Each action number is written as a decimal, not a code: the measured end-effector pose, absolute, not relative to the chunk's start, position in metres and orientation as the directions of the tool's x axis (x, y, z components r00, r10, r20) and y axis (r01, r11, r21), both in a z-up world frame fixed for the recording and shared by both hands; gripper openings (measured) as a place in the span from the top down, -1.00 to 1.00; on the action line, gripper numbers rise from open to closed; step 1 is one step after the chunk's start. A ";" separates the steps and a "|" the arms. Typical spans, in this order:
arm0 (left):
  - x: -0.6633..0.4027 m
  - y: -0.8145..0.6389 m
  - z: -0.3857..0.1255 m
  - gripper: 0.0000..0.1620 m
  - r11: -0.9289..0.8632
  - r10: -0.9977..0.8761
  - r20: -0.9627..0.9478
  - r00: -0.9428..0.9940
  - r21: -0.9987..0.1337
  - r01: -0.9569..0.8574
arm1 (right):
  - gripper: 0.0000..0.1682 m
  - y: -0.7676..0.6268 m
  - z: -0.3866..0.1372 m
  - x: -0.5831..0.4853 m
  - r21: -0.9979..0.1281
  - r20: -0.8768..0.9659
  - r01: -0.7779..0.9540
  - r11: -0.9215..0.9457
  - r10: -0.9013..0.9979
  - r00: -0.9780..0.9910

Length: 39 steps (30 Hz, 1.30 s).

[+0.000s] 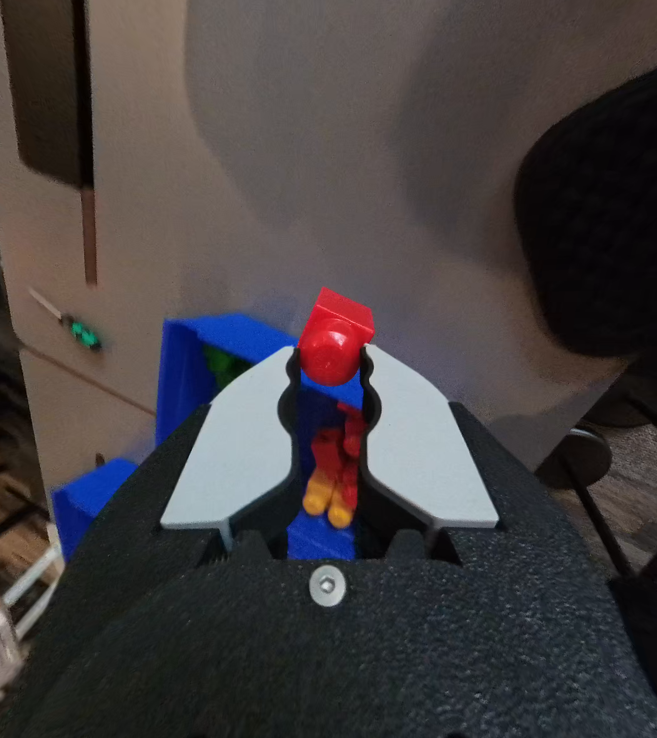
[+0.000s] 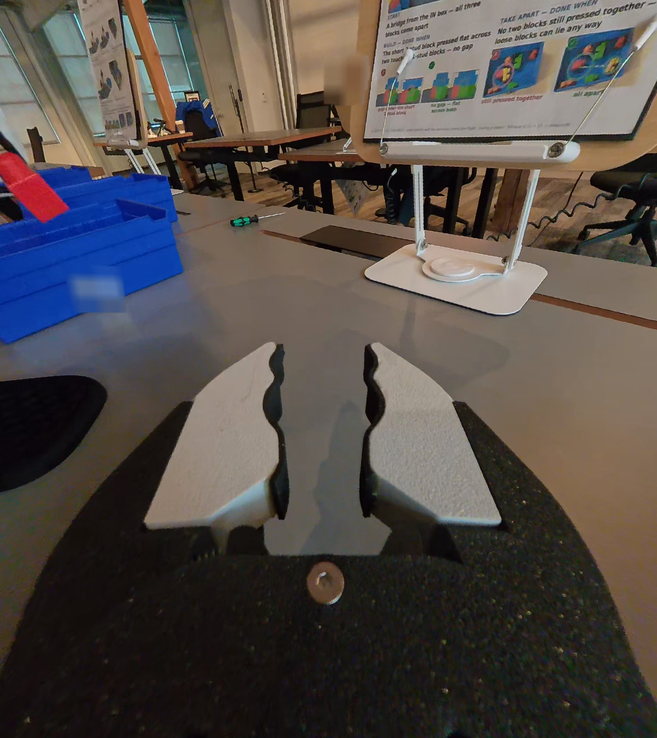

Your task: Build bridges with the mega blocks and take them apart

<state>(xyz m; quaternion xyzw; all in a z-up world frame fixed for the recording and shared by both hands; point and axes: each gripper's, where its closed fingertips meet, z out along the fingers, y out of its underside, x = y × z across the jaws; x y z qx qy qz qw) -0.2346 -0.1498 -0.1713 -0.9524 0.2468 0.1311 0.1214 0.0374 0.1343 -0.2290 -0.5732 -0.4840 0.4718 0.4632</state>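
While my left gripper (image 1: pixel 330 351) pinches a red mega block (image 1: pixel 334 339) by its round stud, I see the two fingertips closed against the sides of that stud, with the square body of the block jutting past the tips and tilted a little to the right. My jaws there are narrowed to the width of the stud and no further. Through the gap between the fingers I look down into a blue bin (image 1: pixel 199 359), held above it, where loose red blocks (image 1: pixel 338 443) and a yellow-orange block (image 1: pixel 328 501) lie jumbled together; something green (image 1: pixel 219 363) shows in a further compartment, too blurred for me to name. A second blue bin edge (image 1: pixel 91 495) sits nearer on the left.

From my right wrist view, the same red block (image 2: pixel 29 187) appears at far left, hanging over the stacked blue bins (image 2: pixel 79 247), though the left gripper holding it is mostly cut off by the frame edge. My right gripper (image 2: pixel 323 351) hovers over the grey table (image 2: pixel 558 399) with its jaws parted and nothing between them, only bare tabletop showing through the gap.

Beyond, a green-handled screwdriver (image 2: pixel 253 219) lies on the table, a white stand (image 2: pixel 458 279) carries an instruction sheet (image 2: pixel 498 72), and a black mat (image 2: pixel 19 431) rests at the left.
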 end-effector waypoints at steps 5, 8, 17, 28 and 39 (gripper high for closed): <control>-0.178 -0.088 -0.199 0.65 -0.742 -0.581 -0.264 0.770 -0.217 -0.634 | 0.55 0.137 -0.239 0.035 -0.982 -0.077 0.163 -0.092 0.992 0.097; -0.148 -0.060 -0.221 0.65 -0.709 -0.634 -0.214 0.743 -0.224 -0.669 | 0.55 0.135 -0.246 0.032 -0.977 -0.080 0.193 -0.095 0.993 0.086; -0.087 -0.010 -0.264 0.65 -0.758 -0.606 -0.095 0.790 -0.233 -0.609 | 0.54 0.134 -0.260 0.029 -0.962 -0.047 0.263 -0.070 0.995 0.091; -0.051 0.005 -0.285 0.65 -0.755 -0.613 -0.085 0.785 -0.228 -0.615 | 0.54 0.134 -0.267 0.028 -0.952 -0.037 0.298 -0.063 0.995 0.093; -0.041 0.010 -0.308 0.65 -0.785 -0.594 -0.061 0.802 -0.175 -0.594 | 0.53 0.133 -0.270 0.027 -0.947 -0.033 0.315 -0.060 0.995 0.089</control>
